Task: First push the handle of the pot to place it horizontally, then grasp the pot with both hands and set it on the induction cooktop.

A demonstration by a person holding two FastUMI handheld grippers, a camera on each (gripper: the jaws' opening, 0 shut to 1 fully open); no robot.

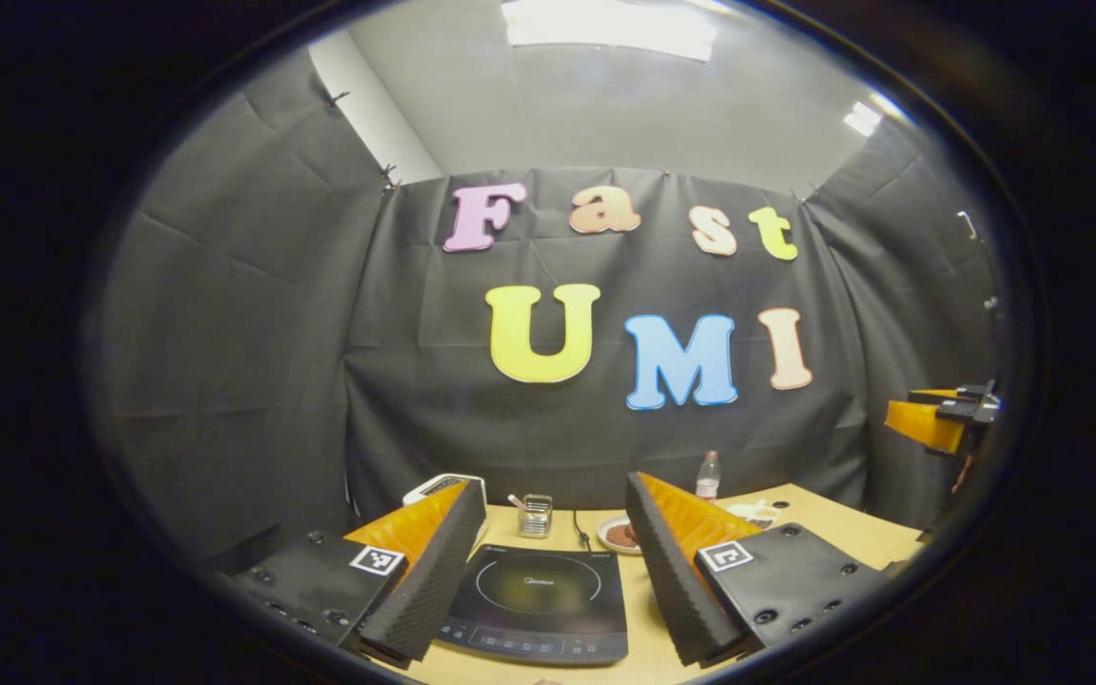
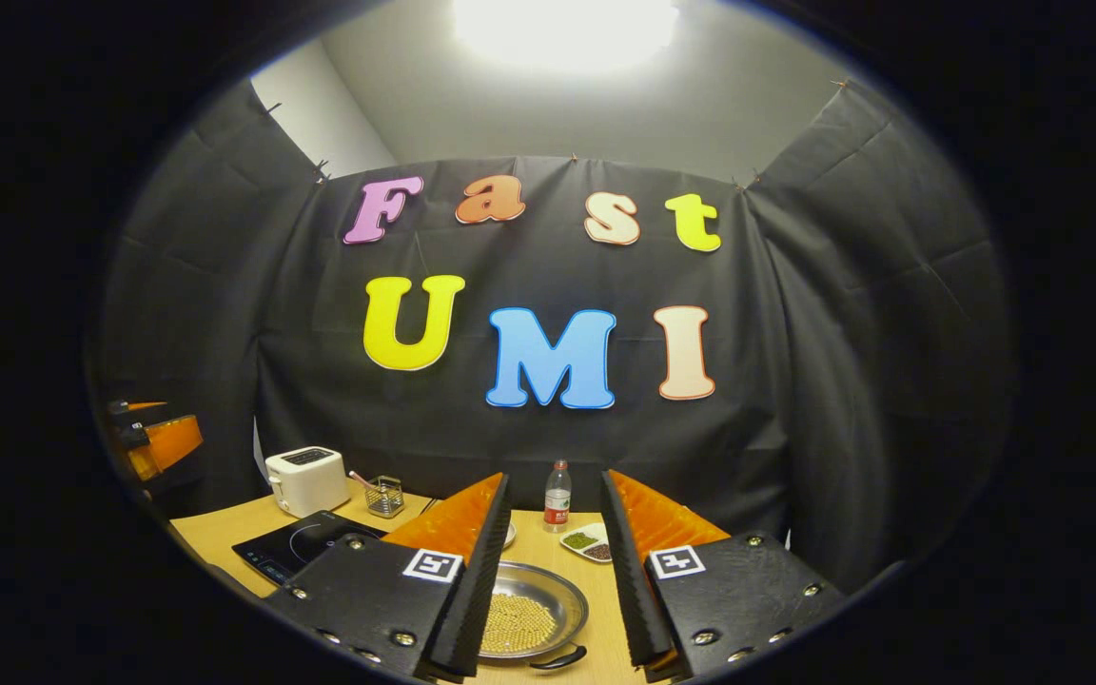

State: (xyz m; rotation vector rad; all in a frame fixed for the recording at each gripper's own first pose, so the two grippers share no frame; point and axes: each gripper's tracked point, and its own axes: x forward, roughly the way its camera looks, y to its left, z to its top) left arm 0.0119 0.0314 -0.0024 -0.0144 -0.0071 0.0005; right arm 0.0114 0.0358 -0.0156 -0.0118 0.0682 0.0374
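Both tools hang released above the wooden tabletop [image 1: 843, 518]. Between the left tool's [image 1: 548, 533] spread fingers lies the flat black induction cooktop [image 1: 538, 604], bare. Between the right tool's [image 2: 553, 542] spread fingers sits the shallow silver metal pot [image 2: 567, 595] holding yellow beads, its dark handle [image 2: 557, 658] at the near rim. A white toaster [image 2: 305, 480] stands beyond the cooktop.

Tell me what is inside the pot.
In the right gripper view, the pot holds a layer of small yellowish beads across its bottom. The right hand-held gripper, open above it, covers the pot's left edge.
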